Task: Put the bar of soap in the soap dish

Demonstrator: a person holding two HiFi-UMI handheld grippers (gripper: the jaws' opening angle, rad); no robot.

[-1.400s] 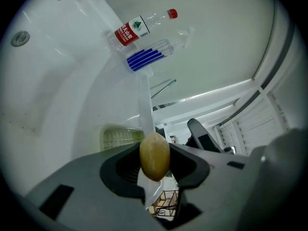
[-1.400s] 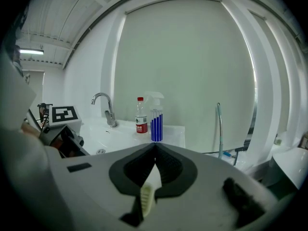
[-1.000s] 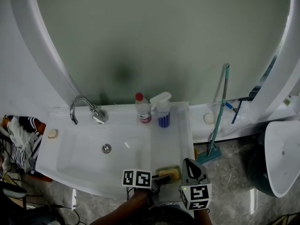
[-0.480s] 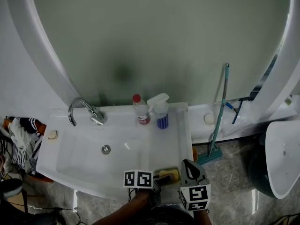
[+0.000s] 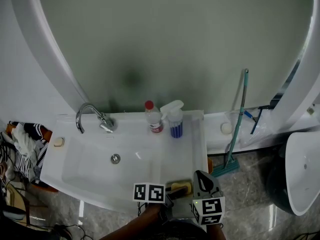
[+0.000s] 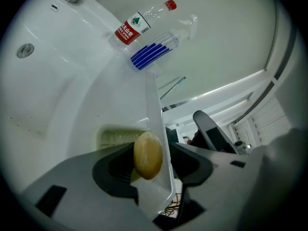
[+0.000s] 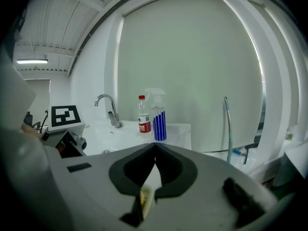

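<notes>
Sink: white basin on the left, with a flat ledge down its right side.
Right gripper: at the near right, just beside the dish. Its jaws are closed tip to tip with nothing between them.
Left gripper: at the ledge's near end, clenched on the soap.
Dish: pale green tray on the near end of the ledge, close to its outer edge.
Soap: yellow oval pinched across its narrow width and held in the air. The dish lies just beyond it, so the soap is not in the dish.
Step in hand: carrying the soap over the dish, I judge. Centre the oval above the tray before lowering, and keep clear of the ledge's edge at the right. Rest the soap on the tray floor, then ease the jaws apart, because a smooth bar may slip or roll.
Change: compared with 1.4 s ago, the soap in the left gripper view sits slightly further left and overlaps the dish more. The grip is the same, and the right gripper is closed as before.
</notes>
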